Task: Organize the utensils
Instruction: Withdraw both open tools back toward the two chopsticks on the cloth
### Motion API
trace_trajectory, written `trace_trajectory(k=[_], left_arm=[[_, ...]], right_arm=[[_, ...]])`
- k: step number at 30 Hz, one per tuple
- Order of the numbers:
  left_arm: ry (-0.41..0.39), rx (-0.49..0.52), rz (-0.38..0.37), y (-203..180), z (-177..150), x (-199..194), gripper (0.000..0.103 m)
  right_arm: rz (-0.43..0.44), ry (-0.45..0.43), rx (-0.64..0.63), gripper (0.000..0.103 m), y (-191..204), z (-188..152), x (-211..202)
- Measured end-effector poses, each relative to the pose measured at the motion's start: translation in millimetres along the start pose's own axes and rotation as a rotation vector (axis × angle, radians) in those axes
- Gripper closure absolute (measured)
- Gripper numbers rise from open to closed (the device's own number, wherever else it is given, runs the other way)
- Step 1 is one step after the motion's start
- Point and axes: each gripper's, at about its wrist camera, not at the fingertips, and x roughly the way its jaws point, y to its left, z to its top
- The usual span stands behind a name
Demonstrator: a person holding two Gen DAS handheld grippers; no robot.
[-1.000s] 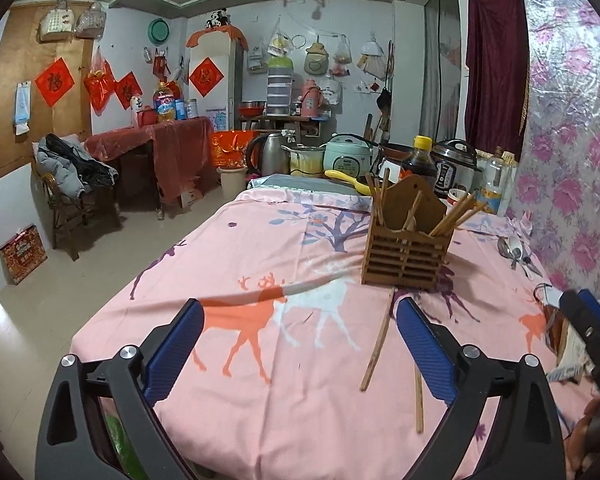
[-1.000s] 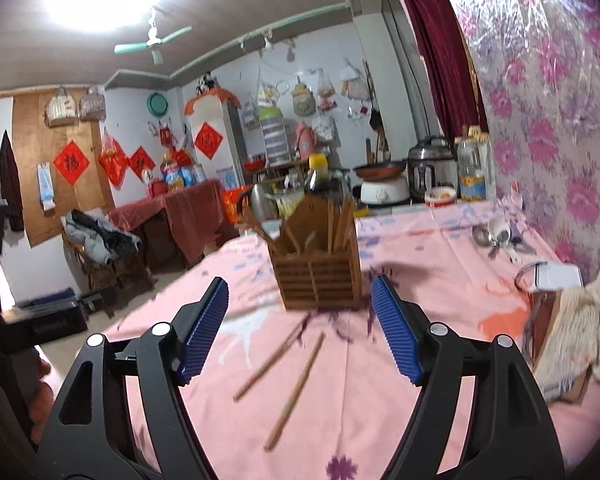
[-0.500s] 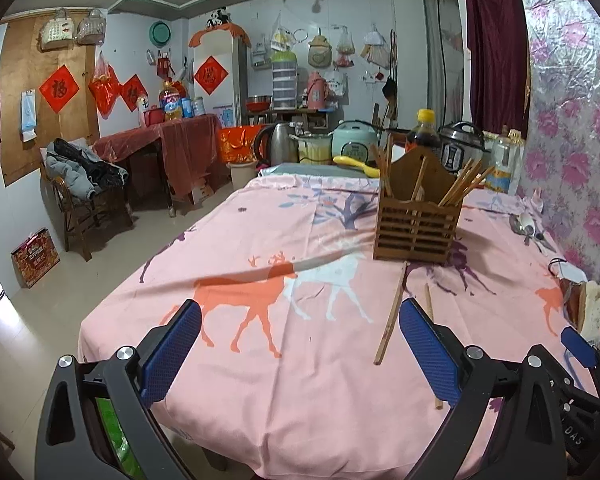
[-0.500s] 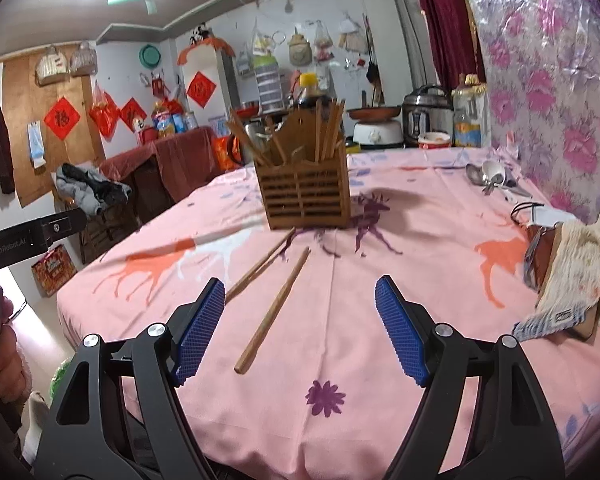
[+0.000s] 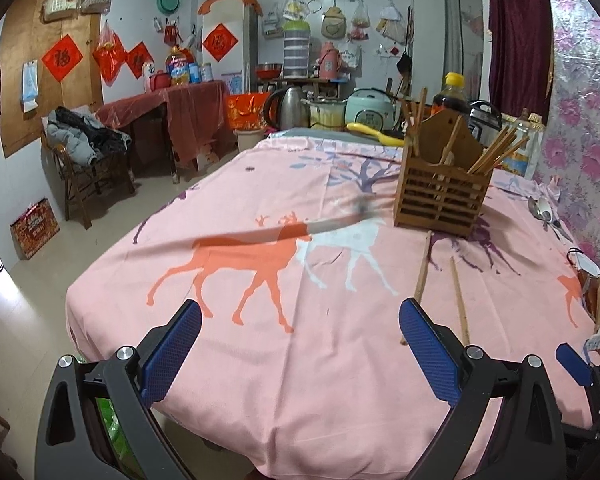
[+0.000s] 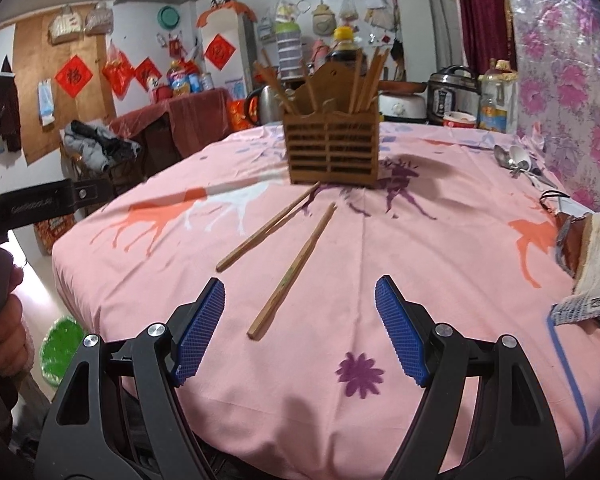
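A brown slatted wooden holder (image 5: 442, 202) (image 6: 331, 152) with several chopsticks upright in it stands on the pink deer-print tablecloth (image 5: 260, 336) (image 6: 420, 248). Two loose wooden chopsticks lie in front of it: one (image 6: 268, 227) (image 5: 422, 276) nearer the left, the other (image 6: 294, 270) (image 5: 459, 300) to its right. My right gripper (image 6: 300, 334) hovers open just short of the near end of the right chopstick, nothing between its blue pads. My left gripper (image 5: 300, 356) stands open over the table's near edge, left of both chopsticks. Metal spoons (image 6: 514, 160) (image 5: 544, 212) lie at the far right.
A folded cloth and papers (image 6: 592, 256) sit at the table's right edge beside the floral wall. Cookers, a kettle and a sauce bottle (image 5: 450, 96) crowd the far end. The other gripper's handle and a hand (image 6: 4, 320) show at the left of the right wrist view.
Both grippers have sunk toward the table and drawn back toward its near edge. The holder and chopsticks now sit higher in each view. Neither pair of jaws has changed its spread.
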Motion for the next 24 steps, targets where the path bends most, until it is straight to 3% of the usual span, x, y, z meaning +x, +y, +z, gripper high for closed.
trace_trajectory(k=[10, 17, 21, 24], left_arm=[[0.079, -0.07, 0.01, 20.5, -5.9, 27.9, 0.006], [0.111, -0.063, 0.019, 18.1, -11.5, 38.4, 0.006], [0.121, -0.052, 0.021, 15.0, -14.3, 42.1, 0.006], [0.125, -0.05, 0.022, 14.1, -14.5, 44.3, 0.006]], right_arm=[[0.022, 0.069, -0.053, 0.027, 15.4, -13.5, 17.7], [0.025, 0.094, -0.058, 0.028, 16.2, -16.6, 27.3], [-0.038, 0.096, -0.041, 0.029, 6.8, -15.6, 30.5], [-0.134, 0.086, 0.034, 0.029, -18.7, -12.8, 30.1]])
